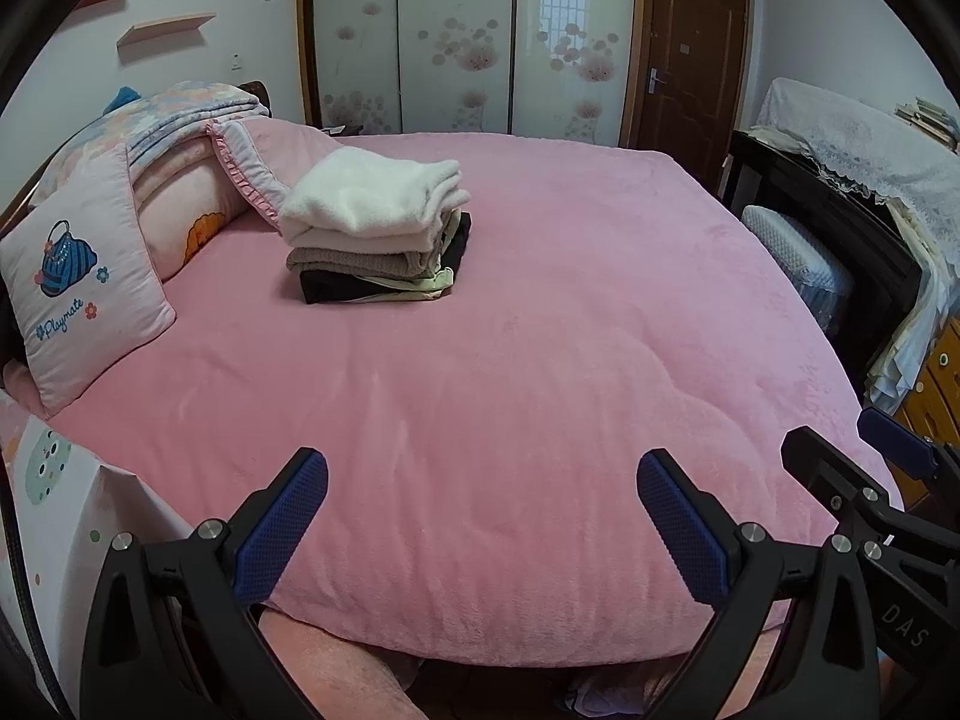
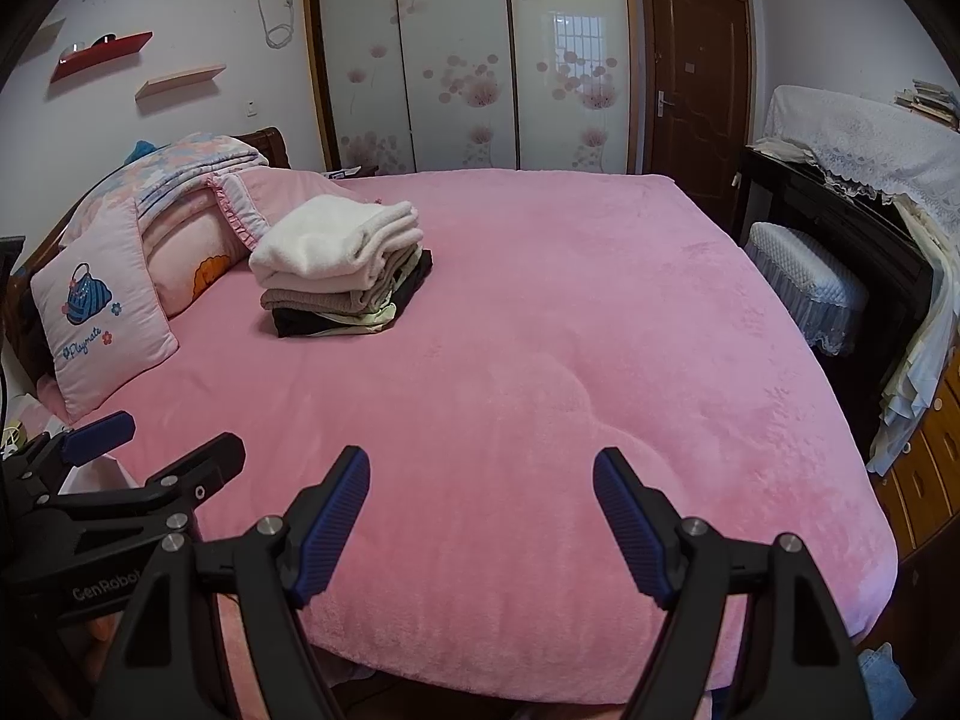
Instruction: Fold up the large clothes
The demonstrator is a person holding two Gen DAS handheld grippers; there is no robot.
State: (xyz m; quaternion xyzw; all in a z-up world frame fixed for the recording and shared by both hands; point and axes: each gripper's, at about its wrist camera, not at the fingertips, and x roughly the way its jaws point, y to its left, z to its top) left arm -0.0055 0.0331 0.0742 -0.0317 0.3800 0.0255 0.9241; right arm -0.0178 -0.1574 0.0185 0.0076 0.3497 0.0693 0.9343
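Two wide-spread jaws frame the left wrist view: the left gripper (image 1: 482,516) hangs over the near edge of the pink blanket (image 1: 540,360), holding nothing. The stack of folded clothes (image 1: 375,225), white fleece on top, sits on the blanket's far left part, just beside the Playmate pillow (image 1: 84,294) and bedding heap. The right gripper shows at the blanket's right edge.

In the right wrist view the right gripper (image 2: 480,510) gapes equally wide, empty, above the same near edge; the stack (image 2: 342,264) lies well beyond it.
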